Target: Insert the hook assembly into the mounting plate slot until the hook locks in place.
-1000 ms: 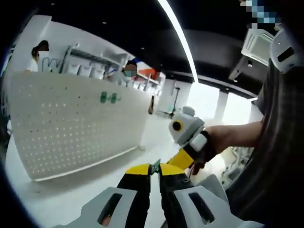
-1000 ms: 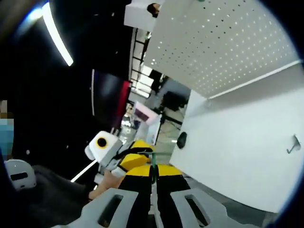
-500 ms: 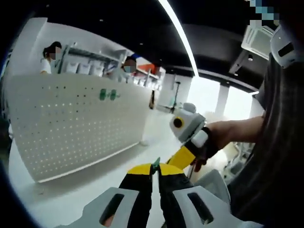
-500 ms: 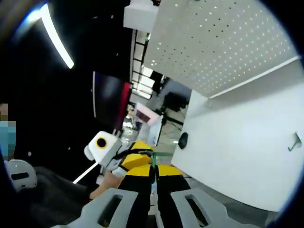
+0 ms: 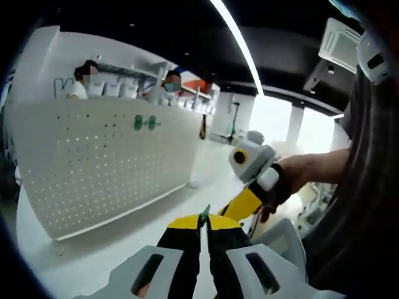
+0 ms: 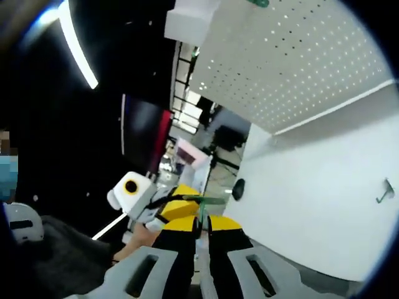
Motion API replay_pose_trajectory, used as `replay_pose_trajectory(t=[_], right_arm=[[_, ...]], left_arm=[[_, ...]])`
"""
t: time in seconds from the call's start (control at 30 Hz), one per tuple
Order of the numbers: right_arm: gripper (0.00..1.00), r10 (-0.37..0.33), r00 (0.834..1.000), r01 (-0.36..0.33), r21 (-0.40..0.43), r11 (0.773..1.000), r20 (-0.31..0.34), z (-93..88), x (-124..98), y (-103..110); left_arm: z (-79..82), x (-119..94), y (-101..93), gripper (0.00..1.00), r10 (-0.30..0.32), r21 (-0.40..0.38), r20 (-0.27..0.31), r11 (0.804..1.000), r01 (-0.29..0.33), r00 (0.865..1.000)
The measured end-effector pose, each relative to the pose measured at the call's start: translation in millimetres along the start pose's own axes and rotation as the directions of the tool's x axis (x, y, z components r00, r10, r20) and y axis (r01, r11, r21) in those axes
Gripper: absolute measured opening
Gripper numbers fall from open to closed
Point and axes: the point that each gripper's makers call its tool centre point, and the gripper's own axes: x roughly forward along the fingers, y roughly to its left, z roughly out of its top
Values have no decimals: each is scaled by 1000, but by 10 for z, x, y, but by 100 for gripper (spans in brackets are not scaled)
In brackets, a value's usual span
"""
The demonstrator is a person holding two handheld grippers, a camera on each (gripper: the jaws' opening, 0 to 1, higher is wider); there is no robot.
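No writing can be read on the white pegboard (image 5: 100, 162); its two green marks (image 5: 144, 123) are too small to make out. The left tool (image 5: 204, 219) is pinched shut on a thin green hook (image 5: 203, 217), mostly hidden. The right tool (image 6: 201, 219) also pinches the hook. A hand (image 5: 293, 180) holds it up above the white desk (image 6: 324, 205).

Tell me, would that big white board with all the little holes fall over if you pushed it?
Possibly. The white perforated board stands upright on the white table, tall and thin-looking, so a top shove might tip it. It looks flat and stiff, not floppy. What braces it isn't visible.
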Motion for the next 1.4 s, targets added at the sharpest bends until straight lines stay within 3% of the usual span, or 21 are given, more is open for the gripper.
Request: replay_pose_trajectory(t=[0.07, 0.37, 0.53, 0.67, 0.73, 0.77, 0.83, 0.9, 0.97, 1.0, 1.03, 1.07, 1.17, 1.2, 1.33, 1.37, 1.4], right_arm=[[11, 18, 1000, -18, 82, 996, 7, 1, -20, 10], [12, -44, 999, 44, 3, 999, 2, -8, -88, -33], [12, -138, 990, 137, -138, 981, 4, 19, -183, -103], [12, -223, 974, 222, -263, 939, 28, 80, -251, -134], [12, -293, 956, 285, -352, 892, 32, 108, -296, -183], [13, -362, 932, 339, -422, 840, 29, 113, -335, -243], [14, -425, 904, 383, -552, 741, 57, 154, -369, -268], [14, -455, 885, 416, -610, 674, 101, 196, -387, -253], [14, -478, 869, 441, -636, 633, 127, 223, -404, -243], [14, -486, 860, 455, -666, 591, 156, 270, -418, -234], [14, -490, 854, 465, -676, 571, 174, 290, -424, -221], [14, -493, 849, 468, -706, 532, 191, 310, -422, -190], [14, -502, 843, 464, -736, 494, 194, 296, -397, -125], [14, -501, 840, 456, -770, 446, 207, 311, -374, -77], [15, -512, 834, 443, -804, 396, 208, 255, -312, -26], [16, -508, 836, 443, -802, 402, 207, 241, -298, -15], [18, -499, 842, 444, -790, 422, 207, 239, -279, -5]], left_arm=[[9, -7, -11, 2, -5, -2, 6, 1000, 5, 1000], [-34, -75, 62, 2, 47, -39, 3, 998, -47, 999], [-4, -118, 165, 2, 90, -74, -1, 993, -90, 996], [32, -145, 279, 2, 137, -114, -2, 984, -136, 991], [30, -145, 333, 2, 148, -166, -8, 975, -147, 989], [32, -142, 350, 2, 150, -176, -11, 973, -150, 989], [39, -135, 378, 2, 162, -178, -17, 971, -162, 987], [32, -127, 409, 2, 177, -197, -30, 964, -180, 984], [31, -125, 455, 2, 197, -230, -36, 952, -200, 980], [22, -124, 475, 2, 206, -245, -45, 947, -210, 978], [11, -120, 501, 2, 215, -253, -53, 942, -222, 975], [15, -111, 503, 2, 213, -253, -52, 942, -219, 976], [-29, -56, 474, 2, 201, -303, -75, 929, -215, 977], [-50, -42, 471, 2, 201, -314, -82, 924, -217, 976], [-105, 41, 415, 2, 192, -330, -98, 919, -214, 977], [-115, 59, 400, 2, 188, -329, -100, 920, -211, 977], [-134, 86, 384, 2, 180, -337, -101, 919, -204, 978]])
